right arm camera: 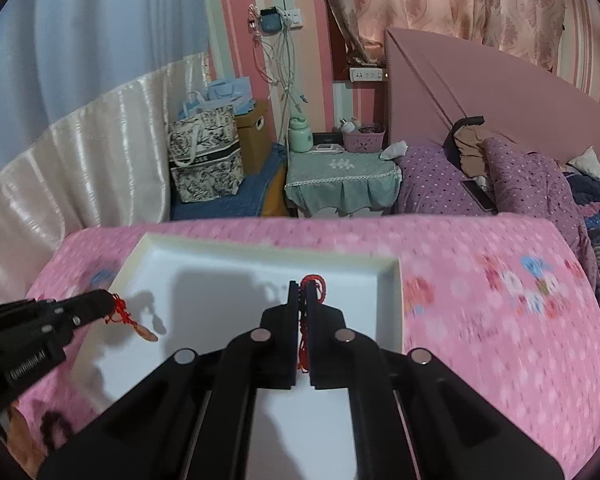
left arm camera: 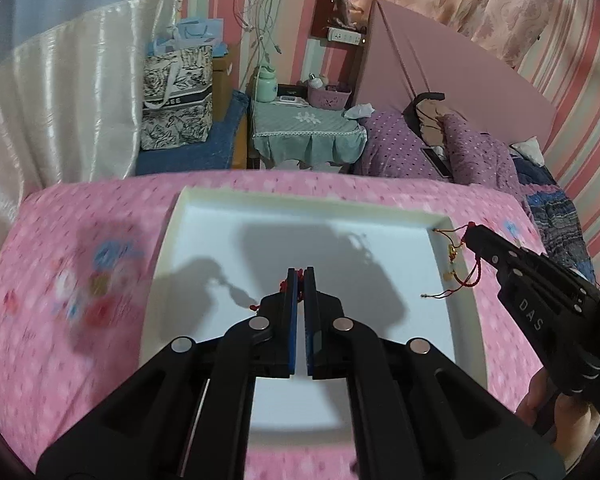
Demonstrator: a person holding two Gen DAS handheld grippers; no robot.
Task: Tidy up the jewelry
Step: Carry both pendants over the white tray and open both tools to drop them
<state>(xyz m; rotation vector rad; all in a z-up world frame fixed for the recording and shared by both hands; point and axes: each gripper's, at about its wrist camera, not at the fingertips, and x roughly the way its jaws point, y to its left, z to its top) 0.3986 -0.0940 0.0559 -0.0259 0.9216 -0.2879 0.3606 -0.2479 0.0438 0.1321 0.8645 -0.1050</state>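
Observation:
A white tray [left arm camera: 380,248] lies on the pink bedspread [left arm camera: 80,240], and both grippers hover over it. My left gripper [left arm camera: 299,271] is shut on a red cord [left arm camera: 284,286]. In the right wrist view the left gripper [right arm camera: 109,302] enters from the left, its red knotted cord [right arm camera: 121,314] dangling a small orange pendant [right arm camera: 147,335] over the tray [right arm camera: 220,280]. My right gripper [right arm camera: 302,286] is shut on a red cord bracelet [right arm camera: 314,282]. From the left wrist view the right gripper [left arm camera: 469,236] is at the tray's far right corner, with the bracelet's gold charms [left arm camera: 452,251] hanging below it.
Beyond the bedspread [right arm camera: 480,320] stand a bedside table with a teal cloth [left arm camera: 308,124], a patterned tote bag [left arm camera: 178,100] on a blue seat, and purple spotted bedding [left arm camera: 472,152] with a phone [left arm camera: 436,160] on it. A cream curtain [left arm camera: 60,100] hangs at the left.

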